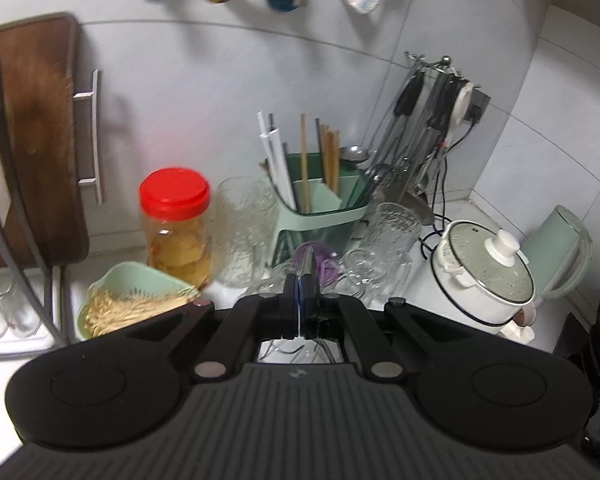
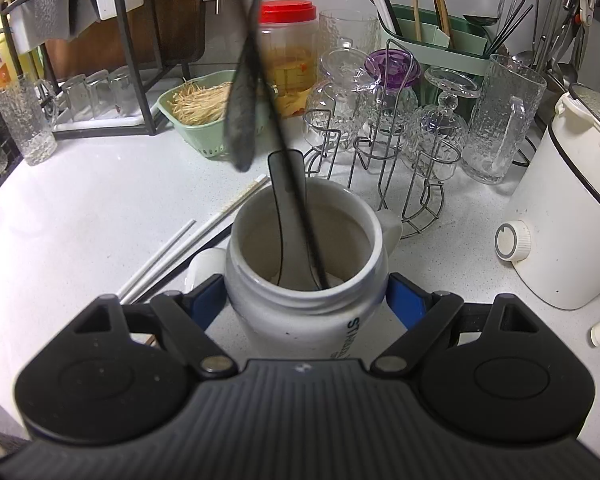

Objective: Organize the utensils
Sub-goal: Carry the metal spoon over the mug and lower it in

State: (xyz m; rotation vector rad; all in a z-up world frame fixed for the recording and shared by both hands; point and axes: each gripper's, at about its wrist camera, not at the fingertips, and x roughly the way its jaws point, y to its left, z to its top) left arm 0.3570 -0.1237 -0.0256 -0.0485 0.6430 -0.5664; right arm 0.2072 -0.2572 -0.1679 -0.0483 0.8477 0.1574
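White ceramic fills your right gripper (image 2: 306, 300): its blue-padded fingers (image 2: 404, 300) spread wide on either side of the jar (image 2: 306, 280), which stands on the counter (image 2: 80, 208) holding a dark spoon (image 2: 290, 216). Your left gripper (image 1: 300, 284) is pinched tight on a thin utensil handle (image 1: 306, 264), facing the green utensil caddy (image 1: 320, 204). White chopsticks (image 2: 168, 256) lie beside the jar.

Red-lidded jar (image 1: 175, 222), mint green holder (image 1: 320, 204), white speckled counter (image 2: 80, 208).
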